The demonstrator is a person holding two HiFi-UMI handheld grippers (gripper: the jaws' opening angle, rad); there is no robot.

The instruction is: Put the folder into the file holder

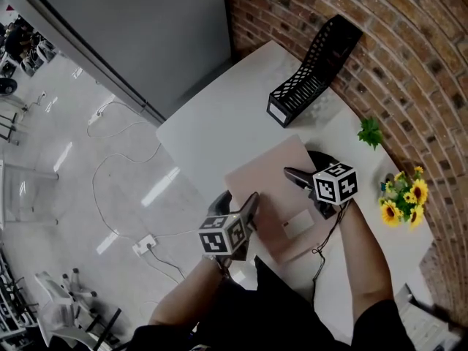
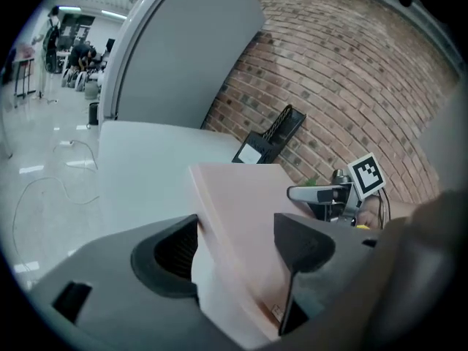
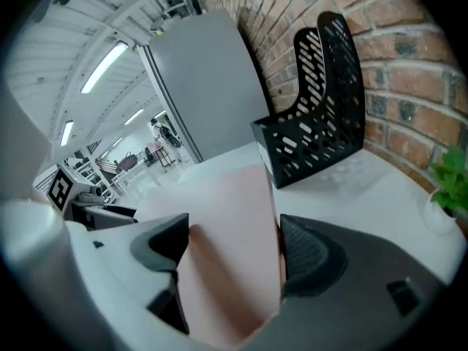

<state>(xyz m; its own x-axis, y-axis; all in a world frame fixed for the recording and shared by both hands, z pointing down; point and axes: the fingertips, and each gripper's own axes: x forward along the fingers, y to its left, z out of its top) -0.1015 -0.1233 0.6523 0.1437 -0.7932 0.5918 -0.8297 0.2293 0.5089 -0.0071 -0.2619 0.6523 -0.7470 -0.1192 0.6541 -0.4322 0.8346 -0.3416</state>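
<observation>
We see the folder [image 1: 270, 181], a flat, matte cover in pale pink with a small white label [image 1: 296, 221] near its close end. It is held tilted over the near part of the smooth white table [image 1: 219, 115], well apart from the file holder [image 1: 311, 68]. The left gripper [image 2: 235, 247] is clenched on the folder's near left edge, with one ribbed dark pad [image 2: 172, 251] below the pink face and the other above it. The right gripper [image 3: 234, 243] grasps the opposite edge the same way, the cover filling the gap between its jaws (whether the folder's far corner touches the table we cannot tell). The file holder is black, with perforated walls that slope up to a tall back. It stands at the table's far end, just beside the rough brick wall [image 1: 409, 64]. Only the head view gives us the whole outline of the folder, the bunch of sunflowers [image 1: 401, 196] at the table's right and the cables [image 1: 124, 167] trailing over the glossy floor. The right gripper view brings the holder's slotted pattern close and shows a leafy green plant [image 3: 447, 170] at its right edge. The left gripper view shows a white tag [image 2: 251, 152] on the holder's front and the right gripper from the side, lying across the folder's far edge.
</observation>
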